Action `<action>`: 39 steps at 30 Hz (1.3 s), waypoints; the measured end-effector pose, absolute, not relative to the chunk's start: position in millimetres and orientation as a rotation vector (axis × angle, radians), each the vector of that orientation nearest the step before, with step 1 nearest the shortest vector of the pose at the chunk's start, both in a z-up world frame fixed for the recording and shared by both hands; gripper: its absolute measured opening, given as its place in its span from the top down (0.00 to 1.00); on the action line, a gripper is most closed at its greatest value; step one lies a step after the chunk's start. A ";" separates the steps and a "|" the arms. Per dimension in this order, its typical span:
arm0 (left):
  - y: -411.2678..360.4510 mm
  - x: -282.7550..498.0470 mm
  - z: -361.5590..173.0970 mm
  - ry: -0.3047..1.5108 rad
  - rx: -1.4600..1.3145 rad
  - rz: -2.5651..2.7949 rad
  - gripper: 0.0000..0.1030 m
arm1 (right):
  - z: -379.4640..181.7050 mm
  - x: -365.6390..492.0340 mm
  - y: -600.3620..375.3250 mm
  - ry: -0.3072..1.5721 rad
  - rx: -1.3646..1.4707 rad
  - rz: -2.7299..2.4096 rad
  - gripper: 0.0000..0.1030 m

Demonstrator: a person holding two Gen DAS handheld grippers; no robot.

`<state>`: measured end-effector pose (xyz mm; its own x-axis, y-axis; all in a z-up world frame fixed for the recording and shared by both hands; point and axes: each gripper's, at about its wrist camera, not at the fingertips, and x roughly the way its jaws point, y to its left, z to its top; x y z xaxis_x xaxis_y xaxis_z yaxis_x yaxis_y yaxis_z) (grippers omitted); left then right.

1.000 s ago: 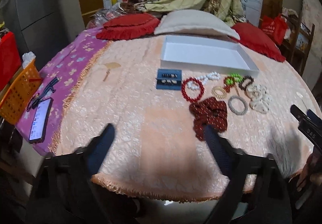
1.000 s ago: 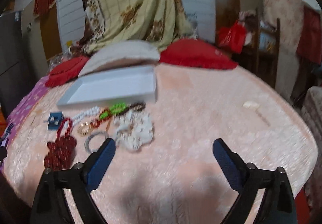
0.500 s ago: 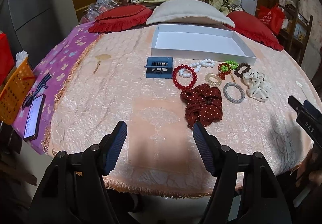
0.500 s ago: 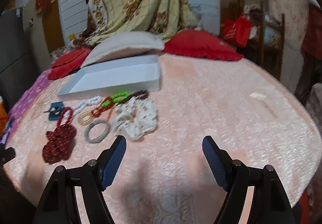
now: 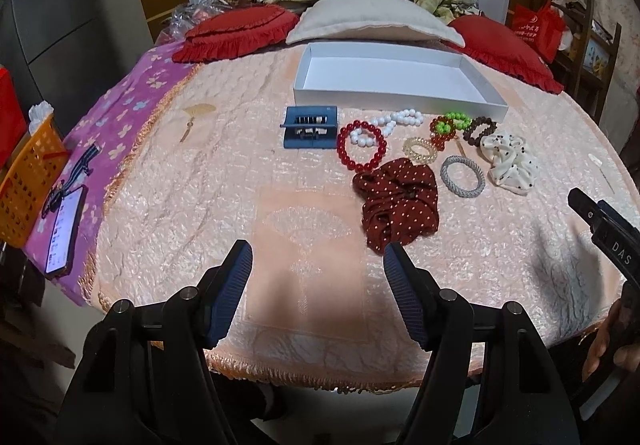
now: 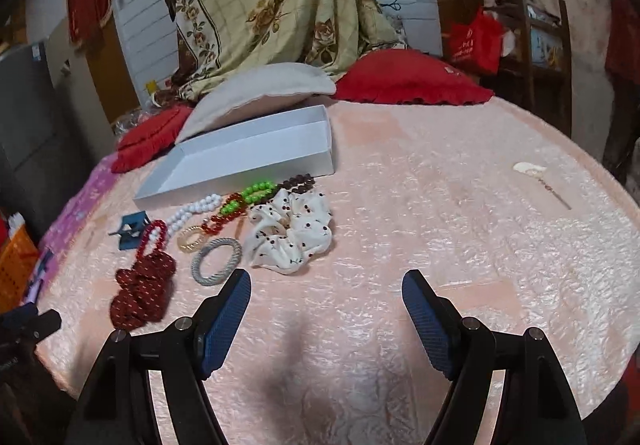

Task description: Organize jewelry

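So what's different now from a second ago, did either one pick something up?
No, nothing was picked up. The left hand-held gripper has narrowed its opening and edged toward the red scrunchie; the right hand-held gripper has narrowed too, near the silver bangle. Both are open and hold nothing. The jewelry and the white box lie where they were.

I saw the white box lying open and shallow, its long side toward me. Just in front of its near wall lay the jewelry: a blue clip case by the box's left corner, then a red bead bracelet overlapping a white bead strand, a green bead bracelet, and a dark brown one. Nearer me lay a gold coil tie, a silver bangle, a maroon dotted scrunchie and a cream scrunchie.
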<state>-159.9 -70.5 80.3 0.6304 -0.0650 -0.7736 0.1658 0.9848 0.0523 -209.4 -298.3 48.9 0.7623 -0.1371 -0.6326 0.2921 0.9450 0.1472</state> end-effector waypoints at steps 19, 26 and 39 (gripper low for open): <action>-78.8 -158.5 71.0 0.864 0.205 -0.050 0.33 | 34.7 -205.2 -293.4 0.703 0.155 -0.253 0.26; -82.0 -158.9 70.2 0.862 0.222 -0.052 0.33 | 35.3 -205.7 -295.8 0.707 0.171 -0.230 0.26; -90.7 -117.4 62.1 0.955 0.073 -0.313 0.33 | 39.8 -164.9 -325.4 0.786 0.282 -0.136 0.26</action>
<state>-117.4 -90.7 62.1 0.5364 -0.2309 -0.8118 0.2950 0.9525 -0.0760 -164.9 -325.4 39.8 0.7003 -0.0160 -0.7137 0.2248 0.9538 0.1992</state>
